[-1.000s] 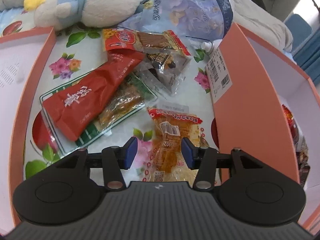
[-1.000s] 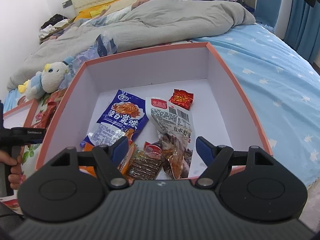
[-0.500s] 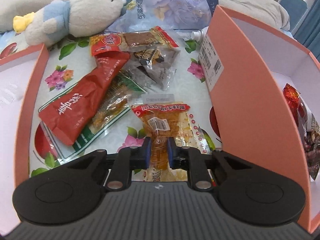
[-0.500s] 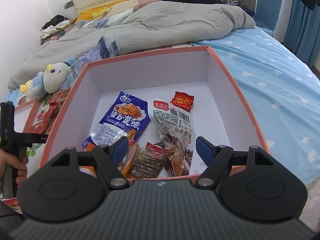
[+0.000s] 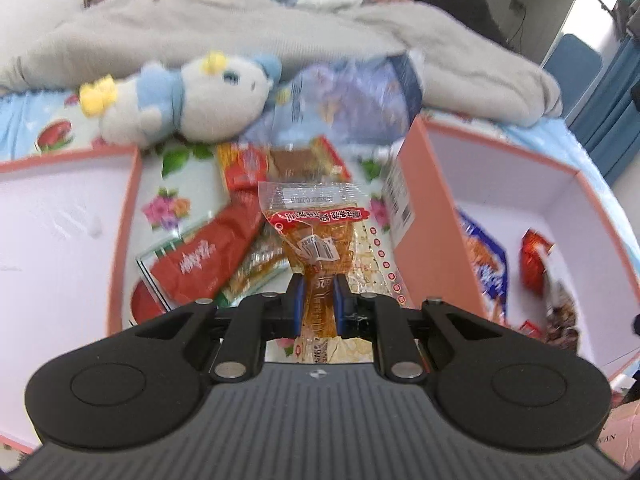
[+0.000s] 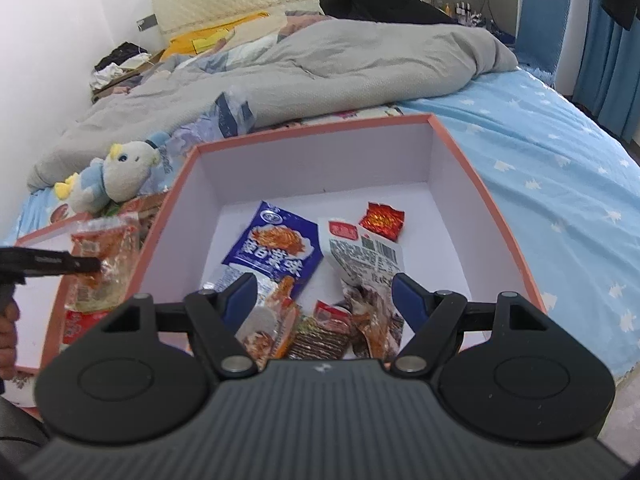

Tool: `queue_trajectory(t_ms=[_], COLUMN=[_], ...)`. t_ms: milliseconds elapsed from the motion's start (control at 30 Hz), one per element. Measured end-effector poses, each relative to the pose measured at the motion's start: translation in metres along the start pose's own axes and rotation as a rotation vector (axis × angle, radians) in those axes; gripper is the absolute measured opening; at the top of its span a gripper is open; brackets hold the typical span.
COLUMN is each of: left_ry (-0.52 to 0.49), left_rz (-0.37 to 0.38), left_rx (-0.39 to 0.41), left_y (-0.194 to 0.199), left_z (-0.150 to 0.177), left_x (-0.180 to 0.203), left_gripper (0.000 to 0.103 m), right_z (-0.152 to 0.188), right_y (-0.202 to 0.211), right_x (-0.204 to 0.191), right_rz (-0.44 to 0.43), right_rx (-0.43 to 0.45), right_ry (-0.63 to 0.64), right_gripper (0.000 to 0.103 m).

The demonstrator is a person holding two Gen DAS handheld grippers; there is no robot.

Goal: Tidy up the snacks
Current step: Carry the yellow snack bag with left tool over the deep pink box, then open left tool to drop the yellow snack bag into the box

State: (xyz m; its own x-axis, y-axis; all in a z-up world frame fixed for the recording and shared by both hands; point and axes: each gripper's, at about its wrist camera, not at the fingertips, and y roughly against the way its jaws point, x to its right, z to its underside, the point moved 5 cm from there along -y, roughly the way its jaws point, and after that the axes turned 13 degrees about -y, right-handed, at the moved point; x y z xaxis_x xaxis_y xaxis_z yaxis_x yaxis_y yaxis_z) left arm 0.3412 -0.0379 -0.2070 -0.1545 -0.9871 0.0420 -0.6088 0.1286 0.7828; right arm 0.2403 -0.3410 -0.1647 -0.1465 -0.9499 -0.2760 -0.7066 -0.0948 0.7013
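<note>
Lifted since the earlier frame, the crinkly clear orange snack packet (image 5: 318, 248) now hangs at centre frame, long axis pointing away, pinched by the left gripper (image 5: 318, 300) beside the smooth salmon-pink cardboard box (image 5: 436, 216). Over that box, the right gripper (image 6: 320, 296) gapes wide, empty.

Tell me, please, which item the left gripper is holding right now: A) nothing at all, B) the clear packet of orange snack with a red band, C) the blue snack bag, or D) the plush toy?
B: the left gripper is shut on the clear orange snack packet, lifted off the pile, while the right gripper is open over the box.
</note>
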Motion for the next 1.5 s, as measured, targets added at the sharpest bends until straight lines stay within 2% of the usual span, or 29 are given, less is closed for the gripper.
queue_trajectory(t_ms=[133, 400, 633, 900, 1033, 1167, 1200, 1500], left_ry=[0.039, -0.01, -0.076, -0.107, -0.131, -0.141, -0.141, -0.152], left_rz=[0.031, 0.114, 0.2, 0.254, 0.269, 0.25, 0.251, 0.219], left_rx=[0.061, 0.166, 0.162, 0.102, 0.08, 0.08, 0.086, 0.146], left_y=[0.034, 0.08, 0.07, 0.044, 0.038, 0.039, 0.042, 0.082], left_z=[-0.02, -0.061, -0.073, -0.059, -0.056, -0.056, -0.057, -0.06], left_x=[0.003, 0.045, 0.106, 0.152, 0.162, 0.16, 0.158, 0.14], left_gripper=[0.017, 0.017, 0.017, 0.017, 0.018, 0.037, 0.039, 0.039], right_z=[-0.003, -0.01, -0.008, -0.007, -0.007, -0.007, -0.008, -0.013], right_y=[0.005, 0.015, 0.024, 0.03, 0.034, 0.037, 0.038, 0.055], right_x=[-0.008, -0.017, -0.006, 0.013, 0.016, 0.016, 0.016, -0.001], right_rz=[-0.012, -0.022, -0.002, 0.013, 0.012, 0.008, 0.005, -0.039], right_rx=[0.015, 0.054, 0.065, 0.071, 0.075, 0.084, 0.088, 0.13], right_ry=[0.003, -0.01, -0.022, -0.051, -0.056, -0.06, -0.062, -0.059], right_gripper=[0.076, 0.076, 0.076, 0.076, 0.076, 0.076, 0.076, 0.076])
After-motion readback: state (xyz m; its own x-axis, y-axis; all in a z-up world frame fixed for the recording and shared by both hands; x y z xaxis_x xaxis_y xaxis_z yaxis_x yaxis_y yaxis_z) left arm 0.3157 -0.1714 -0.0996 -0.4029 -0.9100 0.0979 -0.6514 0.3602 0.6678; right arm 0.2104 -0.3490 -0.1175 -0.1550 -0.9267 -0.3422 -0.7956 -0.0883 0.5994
